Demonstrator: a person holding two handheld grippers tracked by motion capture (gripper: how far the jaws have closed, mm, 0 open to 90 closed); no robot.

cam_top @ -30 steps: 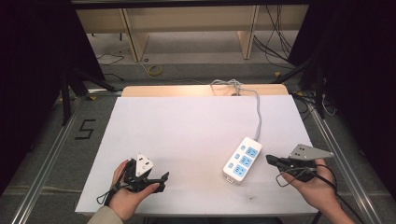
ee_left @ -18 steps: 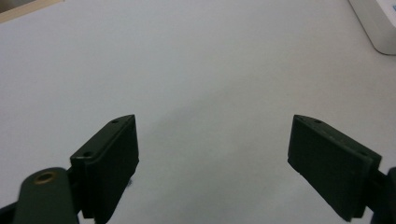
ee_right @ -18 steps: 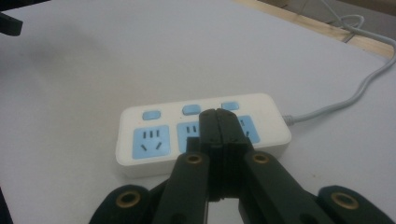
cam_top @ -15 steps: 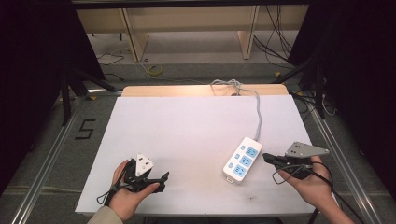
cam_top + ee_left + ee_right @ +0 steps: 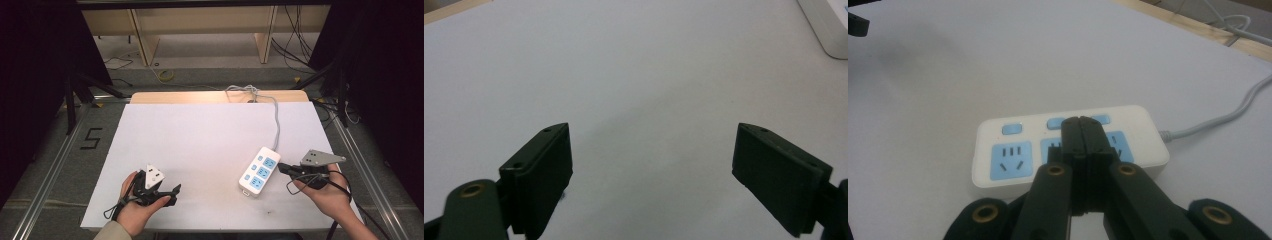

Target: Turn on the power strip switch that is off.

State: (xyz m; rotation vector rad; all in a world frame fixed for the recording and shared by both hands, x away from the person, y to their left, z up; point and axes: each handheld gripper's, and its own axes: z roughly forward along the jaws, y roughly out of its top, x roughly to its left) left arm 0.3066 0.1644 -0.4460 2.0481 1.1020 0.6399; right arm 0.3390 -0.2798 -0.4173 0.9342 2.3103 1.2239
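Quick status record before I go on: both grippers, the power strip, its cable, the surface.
surface: white table top
power strip: white with blue sockets and switches, lying flat on the near right part of the table
cable: grey cord running from the strip's far end to the table's far edge
left gripper: jaws wide apart, nothing between them, over bare table
right gripper: jaws closed together, empty, tips pointing at the strip's middle
contact with strip: cannot tell
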